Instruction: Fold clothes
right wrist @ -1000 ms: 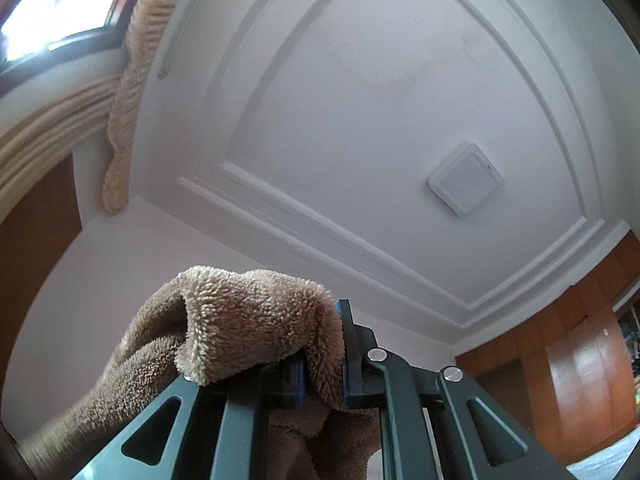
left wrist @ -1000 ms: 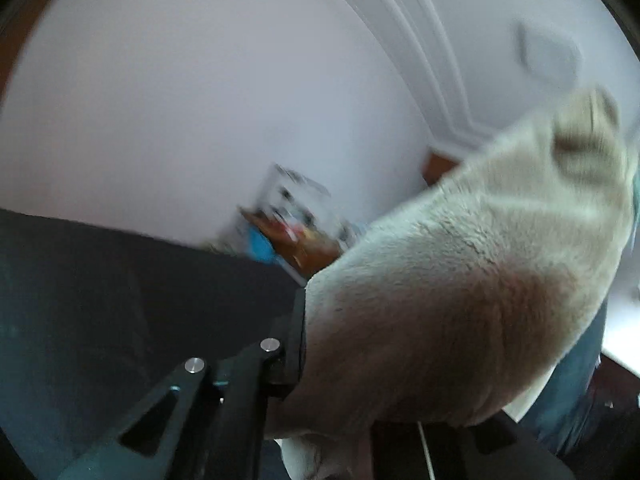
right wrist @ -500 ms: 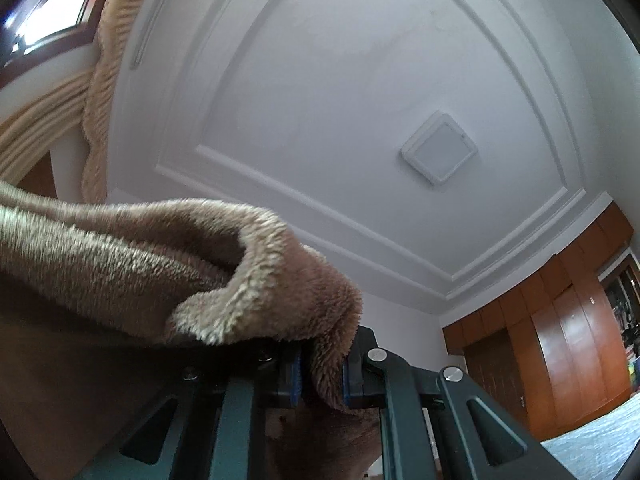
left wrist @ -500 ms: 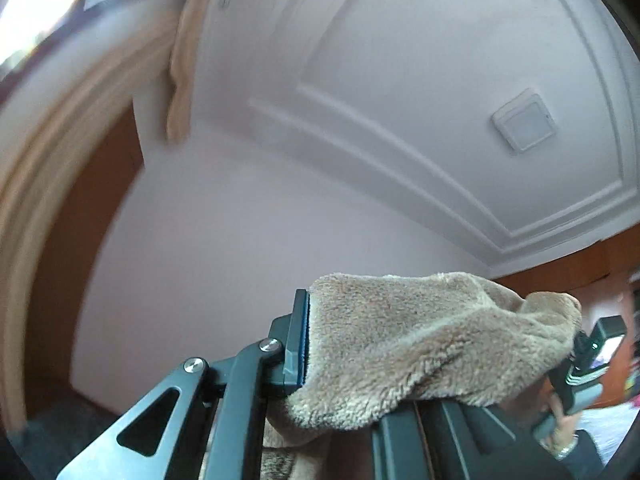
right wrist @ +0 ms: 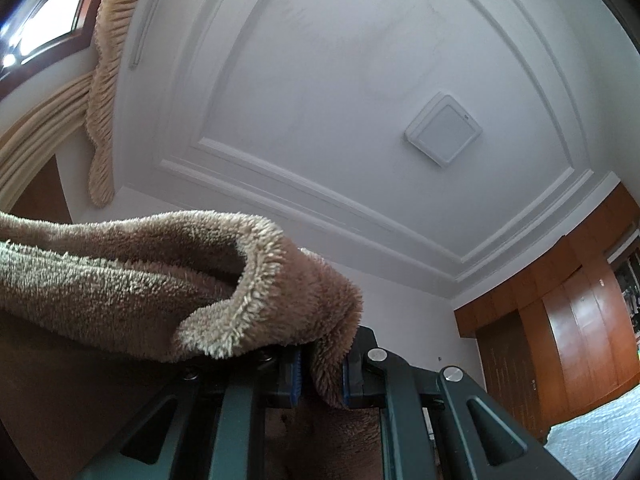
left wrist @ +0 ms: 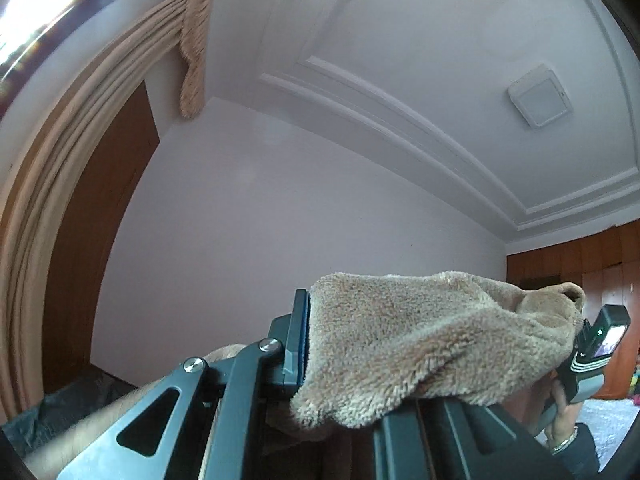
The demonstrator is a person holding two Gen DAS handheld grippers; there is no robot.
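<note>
A tan fleece garment [left wrist: 404,344] hangs stretched between my two grippers, both of which point up toward the ceiling. My left gripper [left wrist: 320,364] is shut on one end; the fleece flops over its right finger and hides it. In the left wrist view the garment runs right to the right tool's housing [left wrist: 600,344], held by a hand [left wrist: 560,416]. My right gripper [right wrist: 322,376] is shut on a fold of the same fleece [right wrist: 160,280], pinched between its blue pads [right wrist: 295,376]. From there the cloth spreads away to the left.
A white panelled ceiling with a square light [right wrist: 442,134] lies ahead. A beige curtain [left wrist: 194,40] and window are at upper left. Wooden wardrobes [right wrist: 580,320] and a pale blue bed cover [right wrist: 592,440] are on the right. Dark cloth [left wrist: 60,412] lies low left.
The left gripper swung up from the dark surface to face the wall and ceiling, carrying its end of the fleece. In the right wrist view the fleece has spread out and pulled away to the left.
</note>
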